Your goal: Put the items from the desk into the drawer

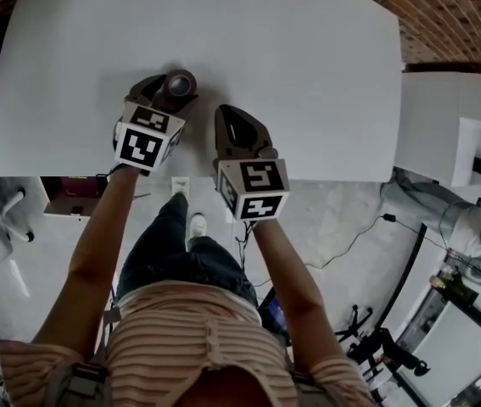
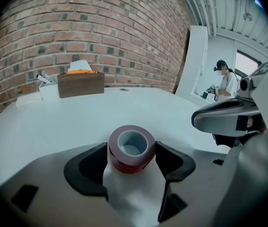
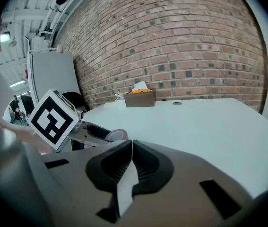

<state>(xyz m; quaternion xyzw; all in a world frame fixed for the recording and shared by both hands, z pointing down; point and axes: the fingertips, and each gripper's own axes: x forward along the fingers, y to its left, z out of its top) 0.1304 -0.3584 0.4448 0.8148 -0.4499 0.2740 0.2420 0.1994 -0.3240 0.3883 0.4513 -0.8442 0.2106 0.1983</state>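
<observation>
The tape roll (image 2: 130, 161) lies flat near the front edge of the counter (image 1: 308, 75), between the left tongs (image 2: 132, 150), which stand wide around it. The right tongs (image 3: 132, 143) are closed and empty. The roll looks light and stiff, and is probably best gripped across its outer wall.

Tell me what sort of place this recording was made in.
Probably a lab or workshop-style office, not a home. A bare brick wall stands behind a large white desk, and loose cables trail across a concrete floor.
</observation>
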